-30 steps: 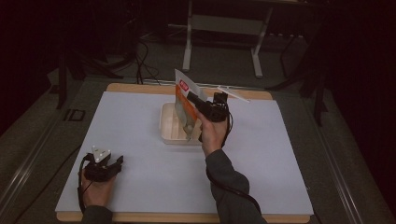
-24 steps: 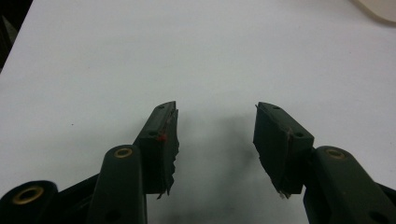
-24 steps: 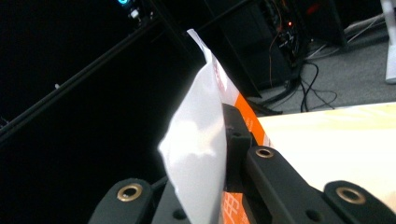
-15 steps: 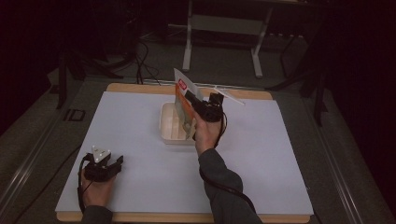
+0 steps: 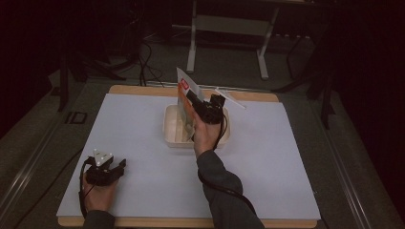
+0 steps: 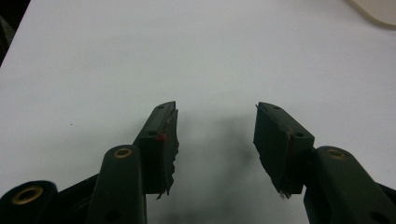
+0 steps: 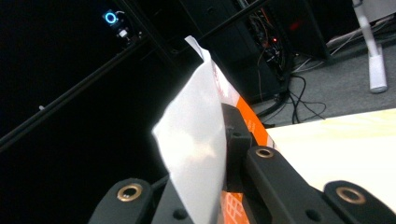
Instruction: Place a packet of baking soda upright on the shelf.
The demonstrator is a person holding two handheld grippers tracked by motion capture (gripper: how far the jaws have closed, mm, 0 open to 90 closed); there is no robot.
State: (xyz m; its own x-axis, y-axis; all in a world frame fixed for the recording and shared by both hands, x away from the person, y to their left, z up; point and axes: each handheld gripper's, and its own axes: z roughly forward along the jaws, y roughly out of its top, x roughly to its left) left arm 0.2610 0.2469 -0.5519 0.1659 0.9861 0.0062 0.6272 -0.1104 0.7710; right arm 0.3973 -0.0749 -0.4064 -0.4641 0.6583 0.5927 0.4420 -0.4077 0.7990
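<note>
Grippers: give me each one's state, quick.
Left gripper: open, nothing between its fingers, low over the white table.
Right gripper: shut on the packet, held above the tub.

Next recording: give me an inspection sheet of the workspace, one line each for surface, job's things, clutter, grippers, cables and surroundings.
Surface: white sheet over a wooden table.
Job's things: white and orange packet held tilted above a cream tray at the sheet's middle.
Clutter: a thin white strip lies behind the tray; what it is cannot be told.
Grippers: right hand-held gripper shut on the packet; left hand-held gripper open, with nothing between its jaws, low over the sheet's near left corner.
Cables: a black cable trails along the right sleeve.
Surroundings: dark room, white stand legs and floor cables behind the table.
</note>
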